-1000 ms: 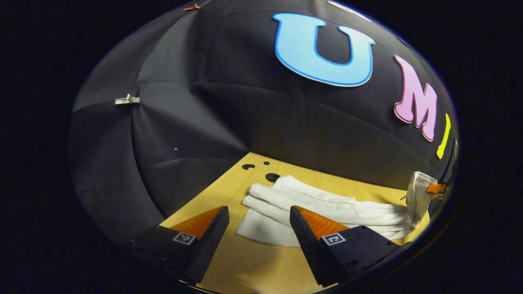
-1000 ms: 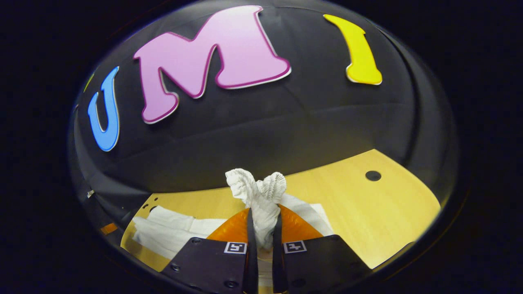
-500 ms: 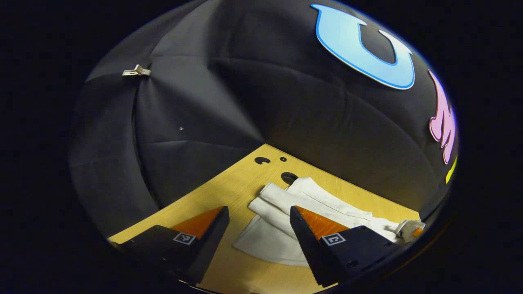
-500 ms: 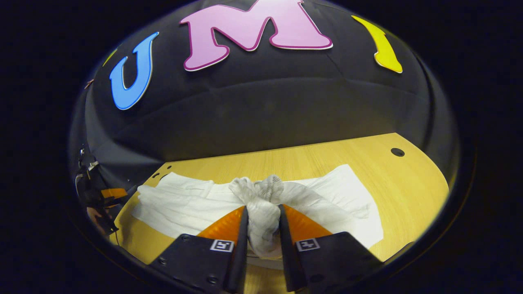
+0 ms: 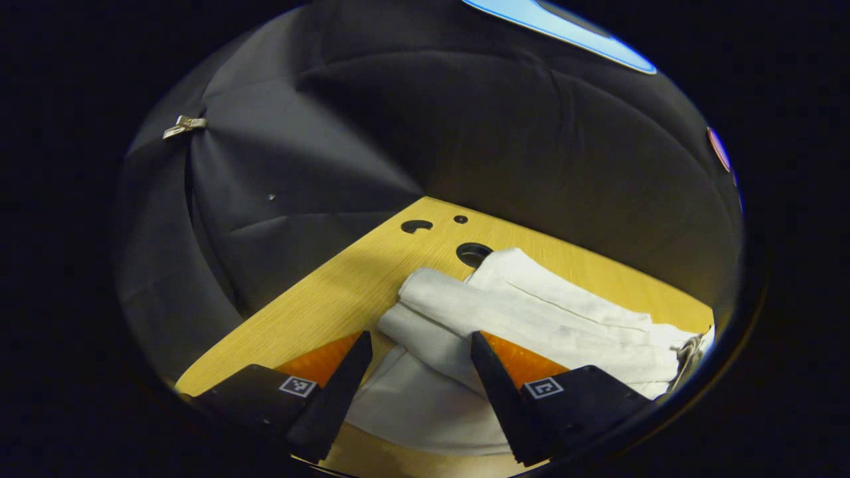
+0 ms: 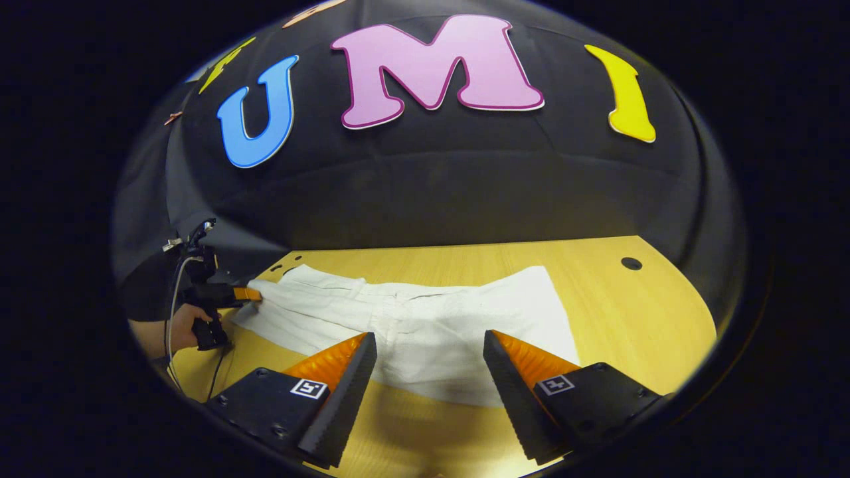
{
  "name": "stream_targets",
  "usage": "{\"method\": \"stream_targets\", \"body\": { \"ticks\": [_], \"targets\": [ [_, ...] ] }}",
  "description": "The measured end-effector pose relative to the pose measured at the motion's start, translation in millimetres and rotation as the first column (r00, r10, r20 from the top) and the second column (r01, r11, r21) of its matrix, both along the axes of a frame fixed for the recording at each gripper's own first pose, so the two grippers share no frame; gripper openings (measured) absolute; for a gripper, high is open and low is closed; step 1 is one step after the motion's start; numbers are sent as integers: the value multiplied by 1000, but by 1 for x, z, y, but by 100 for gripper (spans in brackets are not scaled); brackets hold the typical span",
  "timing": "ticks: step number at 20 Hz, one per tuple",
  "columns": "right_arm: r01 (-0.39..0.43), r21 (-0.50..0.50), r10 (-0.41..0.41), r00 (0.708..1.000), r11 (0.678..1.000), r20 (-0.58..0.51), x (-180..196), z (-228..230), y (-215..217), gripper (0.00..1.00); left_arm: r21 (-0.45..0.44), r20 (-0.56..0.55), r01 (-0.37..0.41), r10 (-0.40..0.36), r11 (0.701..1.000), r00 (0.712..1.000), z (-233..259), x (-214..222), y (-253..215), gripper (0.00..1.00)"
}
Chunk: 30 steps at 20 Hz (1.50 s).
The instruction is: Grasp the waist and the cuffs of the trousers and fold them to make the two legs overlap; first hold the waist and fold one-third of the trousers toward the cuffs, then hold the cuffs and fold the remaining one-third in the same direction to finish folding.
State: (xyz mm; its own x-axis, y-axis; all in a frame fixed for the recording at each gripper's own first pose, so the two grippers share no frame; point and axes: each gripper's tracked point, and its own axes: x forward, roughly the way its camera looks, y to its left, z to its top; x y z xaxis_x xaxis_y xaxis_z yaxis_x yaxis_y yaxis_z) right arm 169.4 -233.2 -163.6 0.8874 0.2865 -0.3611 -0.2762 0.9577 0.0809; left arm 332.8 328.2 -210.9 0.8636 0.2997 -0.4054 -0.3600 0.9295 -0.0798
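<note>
A black cloth wall closes in a wooden worktop (image 5: pixel 345 292). In the left gripper view, the left gripper (image 5: pixel 418 362) stands with its jaws apart, empty, over the near rolled end of the white trousers (image 5: pixel 531 318), which run away to the right; holes (image 5: pixel 473 253) lie just beyond the cloth, with bare wood to the left.

In the right gripper view, the right gripper (image 6: pixel 428 362) is also spread and empty, just above the trousers' (image 6: pixel 412 332) near edge. The trousers lie flat across the worktop (image 6: pixel 637 312), with bare wood to the right. The other gripper (image 6: pixel 246 293), held in a hand (image 6: pixel 182 325), touches their far left end.
</note>
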Motion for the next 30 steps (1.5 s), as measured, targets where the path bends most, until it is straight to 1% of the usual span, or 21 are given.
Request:
{"method": "stream_targets", "body": {
  "ticks": [2, 3, 5, 6, 7, 10, 11, 12, 14, 15, 16, 17, 19, 20, 21, 22, 24, 25, 27, 29, 30],
  "targets": [
    [26, 7, -26, 1000, 1000, -13, -6, -3, -16, 99, 91, -49, 35, -30, 995, 998, -4, 6, -3, 98],
    [42, 21, -42, 999, 999, -26, -9, -5, -23, 98, 97, -50, 52, -47, 994, 998, -5, 11, -7, 99],
    [66, 32, -64, 997, 997, -52, -16, -16, -34, 98, 101, -49, 54, -50, 993, 998, -6, 13, -11, 75],
    [72, 16, -71, 996, 997, -58, -20, -19, -41, 98, 105, -51, 60, -55, 993, 997, -6, 13, -13, 76],
    [69, -2, -69, 996, 998, -59, -25, -22, -46, 98, 110, -59, 80, -74, 991, 996, -8, 16, -19, 68],
    [48, -30, -49, 997, 998, -65, -33, -24, -52, 98, 143, -79, 112, -101, 983, 992, -9, 18, -31, 33],
    [45, -39, -47, 997, 998, -62, -34, -25, -56, 98, 169, -89, 115, -101, 979, 991, -8, 17, -33, 29],
    [44, -47, -47, 997, 998, -60, -34, -25, -58, 98, 195, -100, 119, -101, 974, 990, -9, 18, -34, 22],
    [47, -53, -50, 997, 997, -59, -33, -22, -66, 98, 234, -88, 96, -77, 967, 993, -5, 20, -34, 6],
    [51, -53, -54, 997, 997, -54, -32, -20, -70, 98, 238, -80, 87, -70, 967, 994, -4, 21, -35, 6],
    [56, -53, -59, 997, 997, -46, -30, -16, -77, 98, 220, -70, 74, -60, 973, 996, -4, 20, -36, 6],
    [60, -54, -62, 997, 997, -42, -28, -14, -82, 98, 192, -49, 53, -44, 980, 998, -1, 17, -35, 6],
    [71, -59, -73, 997, 996, -36, -25, -10, -95, 98, 100, 36, 7, -11, 995, 999, 21, 12, -43, 6],
    [78, -59, -80, 996, 995, -36, -23, -8, -101, 98, 88, 65, 2, -7, 996, 998, 32, 10, -45, 6],
    [86, -53, -88, 995, 995, -40, -24, -6, -109, 98, 89, 89, 9, -17, 996, 996, 49, 3, -54, 6],
    [88, -51, -91, 995, 995, -48, -26, -5, -113, 98, 87, 110, 19, -29, 996, 994, 63, -1, -65, 10],
    [94, -51, -97, 994, 994, -58, -32, -1, -122, 98, 69, 153, 28, -38, 997, 988, 90, -7, -83, 10],
    [98, -56, -101, 993, 994, -56, -41, 9, -132, 98, 55, 180, 42, -52, 998, 982, 110, -10, -102, 6],
    [120, -59, -123, 991, 991, -59, -50, 19, -149, 98, 31, 223, 78, -83, 996, 971, 145, -18, -140, 6],
    [147, -32, -149, 987, 989, -61, -59, 28, -161, 98, 44, 260, 115, -122, 992, 958, 175, -21, -176, 6],
    [163, -20, -164, 985, 986, -60, -63, 31, -168, 98, 51, 272, 137, -146, 989, 951, 187, -20, -195, 1]
  ]
}}
